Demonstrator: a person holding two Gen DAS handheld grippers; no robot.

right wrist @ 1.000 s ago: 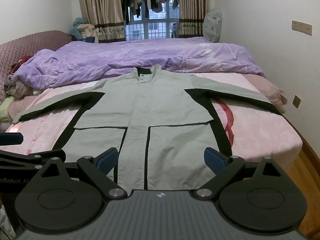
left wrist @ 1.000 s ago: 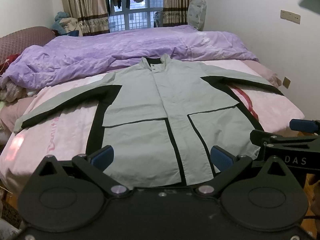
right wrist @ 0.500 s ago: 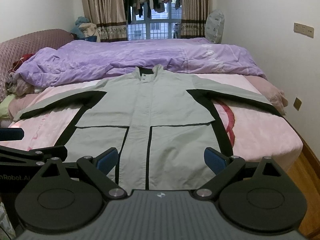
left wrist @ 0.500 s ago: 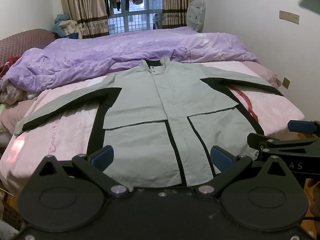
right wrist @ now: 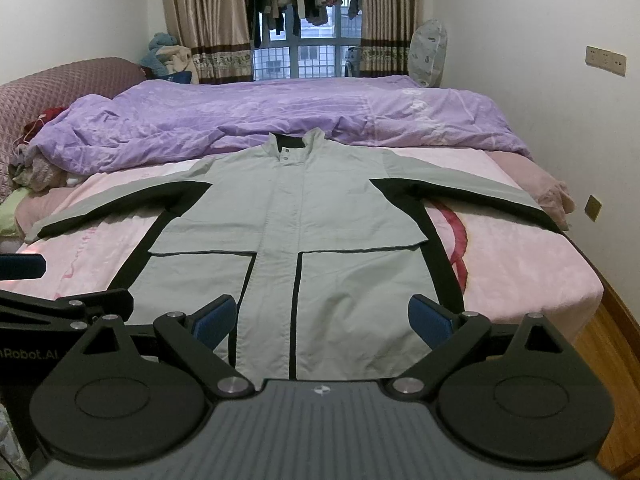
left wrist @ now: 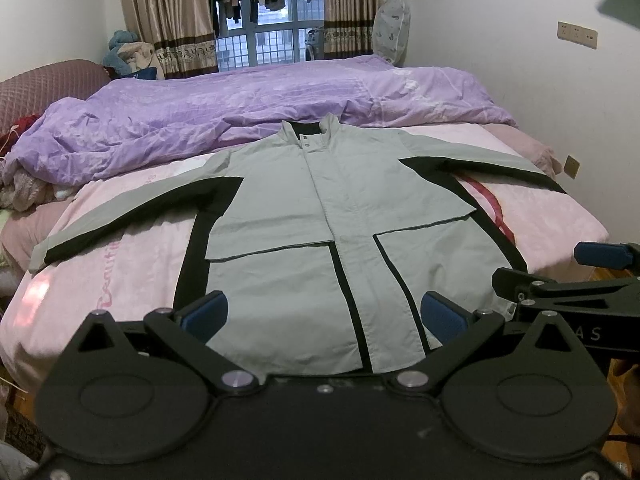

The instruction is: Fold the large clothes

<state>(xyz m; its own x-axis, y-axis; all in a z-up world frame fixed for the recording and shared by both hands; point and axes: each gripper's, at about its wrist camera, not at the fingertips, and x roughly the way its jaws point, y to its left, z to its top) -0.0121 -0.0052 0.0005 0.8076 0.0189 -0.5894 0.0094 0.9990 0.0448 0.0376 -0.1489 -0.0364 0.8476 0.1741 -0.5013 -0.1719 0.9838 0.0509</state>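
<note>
1. Jacket (left wrist: pixel 320 248) lies flat, front up, on the pink bed sheet (left wrist: pixel 120 240). Collar is twd the purple duvet (left wrist: pixel 240 112), hem at the near edge, both sleeves spread wide. No fold made yet, so the task is at its start, I judge.
2. Far left: left sleeve (left wrist: pixel 132 208) runs out twd the bed's left edge, cuff near the side. Best first move IMO: pinch at the cuff, not mid-sleeve, so the whole sleeve swings across w/o bunching.
3. Left hand-held gripper (left wrist: pixel 322 316) hovers over the hem, pads apart, nothing btwn them. It's released and not touching cloth.
4. Centre: placket and snaps are closed, so the body should fold as one piece. Use the black side stripes as fold lines.
5. Right hand-held gripper (right wrist: pixel 322 318) is also released, pads wide, empty, just beside the left one, over the hem.
6. Far right: right sleeve (right wrist: pixel 480 192) reaches the bed's right edge, cuff close to the drop-off. Risk: it slides off if tugged outward, so pull inward, low and flat.
</note>
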